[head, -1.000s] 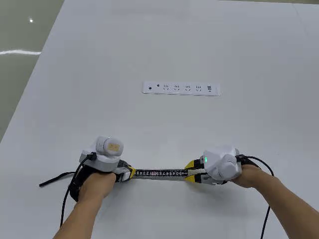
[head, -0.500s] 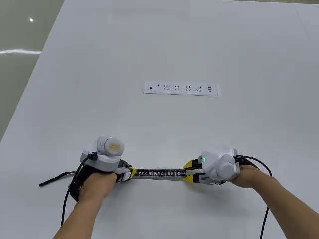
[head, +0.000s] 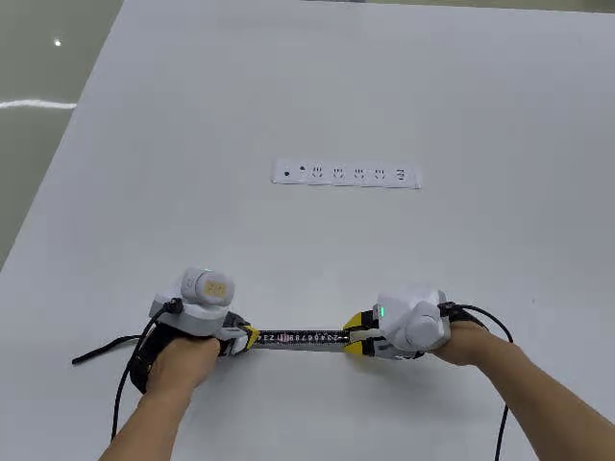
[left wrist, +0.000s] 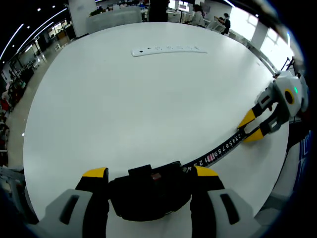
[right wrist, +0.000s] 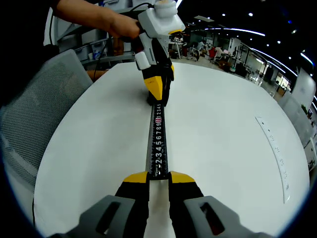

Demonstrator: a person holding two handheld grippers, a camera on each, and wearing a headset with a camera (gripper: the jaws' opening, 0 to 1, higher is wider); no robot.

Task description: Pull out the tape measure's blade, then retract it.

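Head view: left gripper (head: 244, 338) clamps the tape's black case (left wrist: 148, 191), right gripper (head: 352, 340) pinches the blade (head: 300, 338) tip (numbers up), stretched between them across the table (head: 336, 86).

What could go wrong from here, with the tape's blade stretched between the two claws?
The right claw pinches just the tip of the blade; if it slips, the blade would likely whip back toward the case. The left claw clamps the case; a loose hold could let it twist and kink the blade.
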